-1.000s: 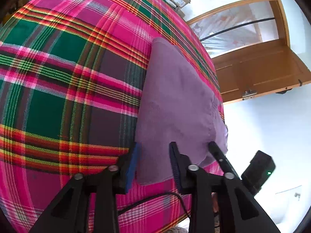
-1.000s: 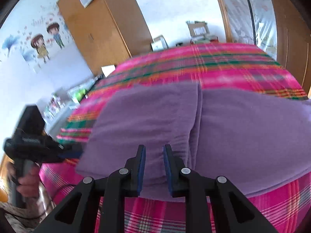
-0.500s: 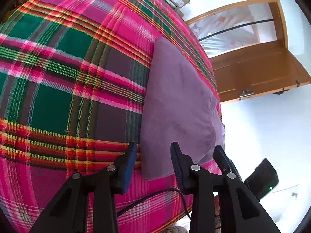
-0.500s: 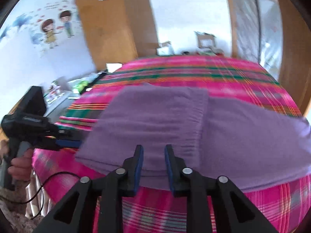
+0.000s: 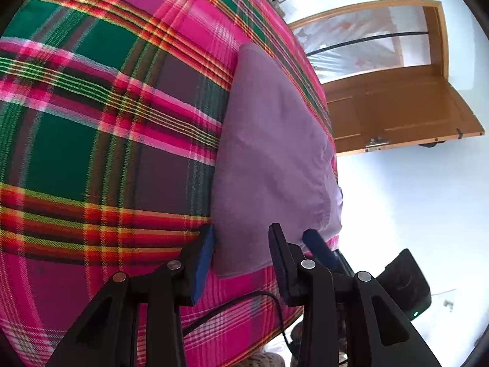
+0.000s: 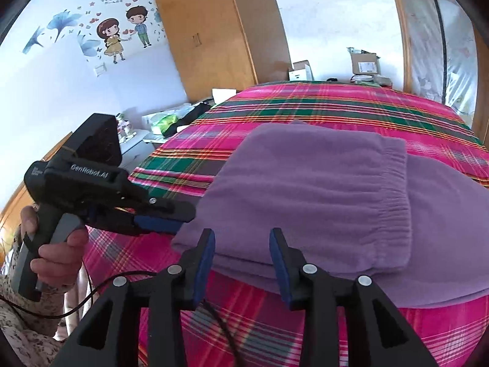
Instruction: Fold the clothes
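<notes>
Jaws on the right gripper are opening now, way wider than a second ago when they sat nearly together at the fabric edge, so it looks like it's letting go after finishing a fold. Left gripper sits half-spread like before, pads either side of the near corner, not pinching. Purple garment lies folded on the plaid bedspread near the front edge, elastic waistband layer on top, pretty flat and tidy.

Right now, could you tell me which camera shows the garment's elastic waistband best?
The right wrist view: the purple garment's gathered elastic waistband faces it, folded on top. The left wrist view shows the garment edge-on, waistband barely discernible.
</notes>
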`<state>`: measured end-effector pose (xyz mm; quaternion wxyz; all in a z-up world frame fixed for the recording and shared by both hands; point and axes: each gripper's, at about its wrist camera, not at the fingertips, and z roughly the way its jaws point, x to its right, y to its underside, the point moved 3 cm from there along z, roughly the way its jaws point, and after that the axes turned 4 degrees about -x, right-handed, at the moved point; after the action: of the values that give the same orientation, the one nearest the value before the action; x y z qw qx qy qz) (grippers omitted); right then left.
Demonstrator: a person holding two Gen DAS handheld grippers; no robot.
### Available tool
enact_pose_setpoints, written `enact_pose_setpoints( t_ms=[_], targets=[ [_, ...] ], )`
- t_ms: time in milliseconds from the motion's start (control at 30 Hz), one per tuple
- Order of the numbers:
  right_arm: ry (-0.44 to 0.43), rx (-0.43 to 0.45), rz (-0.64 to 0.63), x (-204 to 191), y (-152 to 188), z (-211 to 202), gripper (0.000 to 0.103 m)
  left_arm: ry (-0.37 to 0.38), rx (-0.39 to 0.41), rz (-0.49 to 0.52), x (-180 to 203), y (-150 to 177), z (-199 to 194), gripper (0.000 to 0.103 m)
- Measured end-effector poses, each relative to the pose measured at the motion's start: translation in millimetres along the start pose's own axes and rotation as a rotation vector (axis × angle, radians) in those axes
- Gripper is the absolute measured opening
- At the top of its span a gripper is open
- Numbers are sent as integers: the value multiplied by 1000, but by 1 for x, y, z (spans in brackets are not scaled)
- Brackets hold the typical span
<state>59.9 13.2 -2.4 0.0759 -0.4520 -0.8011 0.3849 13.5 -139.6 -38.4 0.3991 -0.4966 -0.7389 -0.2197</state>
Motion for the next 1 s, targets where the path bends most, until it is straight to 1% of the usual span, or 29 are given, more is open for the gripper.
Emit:
enact_pose_setpoints(
  t_ms=[100,133,300,467,567,633,800,900,1000],
  targets=[
    [10,-15,-40,-10,1,5,44,35,-11,-17,1,-2,2,38],
    [13,-19,-61,-15,2,7,47,41,-11,-14,3,-2,2,38],
    [8,10,-160,-40,2,12,51,69,-11,3,13,-5,-1,38],
    [66,21,-220,-56,-2,20,53,88,-15,6,20,-9,-1,38],
    [96,3,-256,-64,-2,30,53,97,-23,0,23,-11,0,38],
    [134,-15,-278,-68,-2,38,53,101,-25,-2,24,-11,-1,38],
    [228,-34,-284,-68,-8,51,53,103,-30,-7,22,-11,-4,38],
    [243,-46,-262,-65,-12,56,53,106,-29,-8,21,-11,-6,38],
    [229,-58,-233,-62,-14,60,52,101,-29,-9,22,-12,-6,38]
  ],
)
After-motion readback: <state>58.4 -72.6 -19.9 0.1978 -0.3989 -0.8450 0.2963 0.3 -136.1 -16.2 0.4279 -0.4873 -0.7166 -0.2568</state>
